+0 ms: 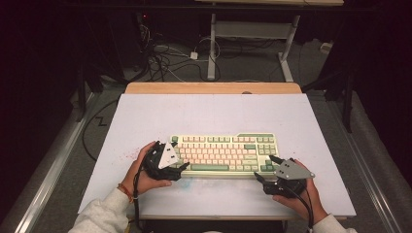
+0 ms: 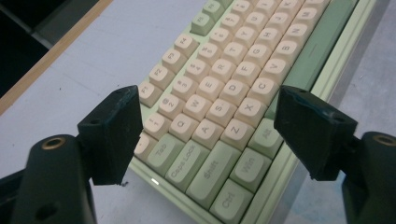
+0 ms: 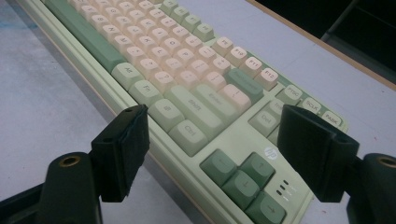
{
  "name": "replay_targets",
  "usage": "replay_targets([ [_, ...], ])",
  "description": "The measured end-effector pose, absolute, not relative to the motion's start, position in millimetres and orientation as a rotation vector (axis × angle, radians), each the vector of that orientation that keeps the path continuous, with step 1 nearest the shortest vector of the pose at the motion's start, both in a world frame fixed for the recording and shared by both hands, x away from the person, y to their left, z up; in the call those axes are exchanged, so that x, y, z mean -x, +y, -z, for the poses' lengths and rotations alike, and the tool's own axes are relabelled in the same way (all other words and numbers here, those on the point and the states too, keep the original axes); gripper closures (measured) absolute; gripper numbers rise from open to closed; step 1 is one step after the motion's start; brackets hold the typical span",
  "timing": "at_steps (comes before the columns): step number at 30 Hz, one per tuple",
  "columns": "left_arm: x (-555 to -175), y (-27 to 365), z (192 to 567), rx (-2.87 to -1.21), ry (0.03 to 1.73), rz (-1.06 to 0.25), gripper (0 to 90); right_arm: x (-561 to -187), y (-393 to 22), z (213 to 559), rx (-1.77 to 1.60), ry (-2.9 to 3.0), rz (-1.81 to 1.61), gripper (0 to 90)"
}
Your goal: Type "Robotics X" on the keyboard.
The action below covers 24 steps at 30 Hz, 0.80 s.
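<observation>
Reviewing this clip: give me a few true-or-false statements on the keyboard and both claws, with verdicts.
1. The keyboard lies flat on the white table. True.
2. The left claw is clamped on a key. False: its jaws stand wide apart over the keys.
3. The right claw is open at the keyboard's arrow-key end. True.
4. The keyboard is black. False: pale green with cream and green keys.

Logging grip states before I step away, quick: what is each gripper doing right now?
Left gripper: open, holding nothing, jaws spread over the keyboard's left end.
Right gripper: open, holding nothing, jaws spread over its right end.
</observation>
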<state>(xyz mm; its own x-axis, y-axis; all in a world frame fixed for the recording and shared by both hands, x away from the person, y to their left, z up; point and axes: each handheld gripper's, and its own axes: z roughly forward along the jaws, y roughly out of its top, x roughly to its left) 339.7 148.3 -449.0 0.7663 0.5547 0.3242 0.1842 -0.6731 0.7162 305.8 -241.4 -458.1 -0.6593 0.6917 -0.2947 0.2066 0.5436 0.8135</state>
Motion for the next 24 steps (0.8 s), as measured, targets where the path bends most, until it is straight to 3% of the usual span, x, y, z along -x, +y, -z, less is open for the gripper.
replay_targets([
  [24,-320.3,189.9,469.6,-2.255,0.681,-0.67,20.0,-305.3,-241.4,457.6,-0.722,2.168,-1.04,25.3],
])
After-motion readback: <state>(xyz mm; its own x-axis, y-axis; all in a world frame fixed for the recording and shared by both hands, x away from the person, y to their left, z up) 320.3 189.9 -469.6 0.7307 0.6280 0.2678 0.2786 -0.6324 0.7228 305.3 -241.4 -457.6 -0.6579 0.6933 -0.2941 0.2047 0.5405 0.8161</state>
